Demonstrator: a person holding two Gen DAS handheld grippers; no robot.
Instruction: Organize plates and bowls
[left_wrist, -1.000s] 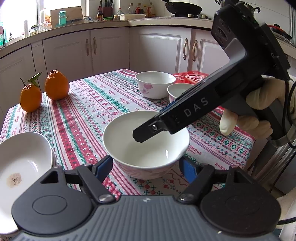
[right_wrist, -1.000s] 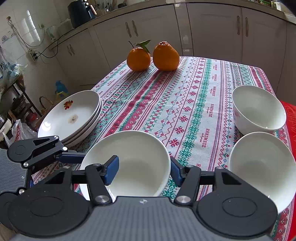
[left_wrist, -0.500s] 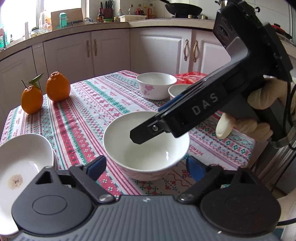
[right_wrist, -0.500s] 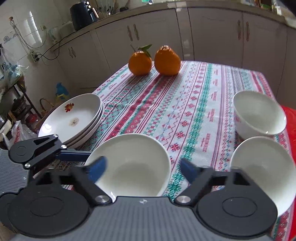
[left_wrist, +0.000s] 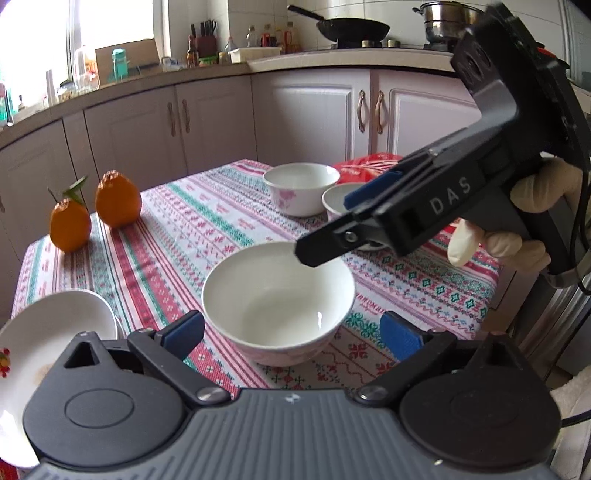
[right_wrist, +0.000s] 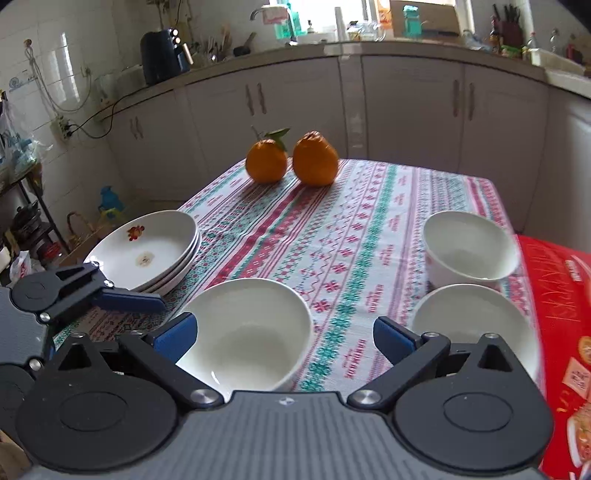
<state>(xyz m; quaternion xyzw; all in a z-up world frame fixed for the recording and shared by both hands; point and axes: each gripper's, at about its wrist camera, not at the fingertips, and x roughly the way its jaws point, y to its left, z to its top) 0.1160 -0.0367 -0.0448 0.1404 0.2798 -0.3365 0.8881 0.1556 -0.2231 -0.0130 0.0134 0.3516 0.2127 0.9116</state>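
A white bowl (left_wrist: 277, 299) stands upright on the patterned tablecloth (right_wrist: 369, 221). My left gripper (left_wrist: 291, 332) straddles its near side; the jaws are opening and both pads stand clear of the bowl's wall. My right gripper (right_wrist: 282, 334) hovers just above the same bowl (right_wrist: 247, 332), its jaws opening too and touching nothing. In the left wrist view the right gripper (left_wrist: 343, 221) hangs over the bowl's far right rim, held by a gloved hand (left_wrist: 495, 243). Two more white bowls (right_wrist: 469, 251) (right_wrist: 472, 325) sit at the right. A stack of plates (right_wrist: 147, 251) lies at the left.
Two oranges (right_wrist: 291, 158) rest at the far end of the table. A red printed box (right_wrist: 554, 314) lies along the right edge beside the bowls. White kitchen cabinets (right_wrist: 406, 110) ring the table. The left gripper's blue-padded finger (right_wrist: 129, 300) reaches in just below the plates.
Both grippers' jaws have spread wide off the bowl. The right gripper has lifted its finger out of the bowl and drawn back a little. The bowl stays put on the cloth.
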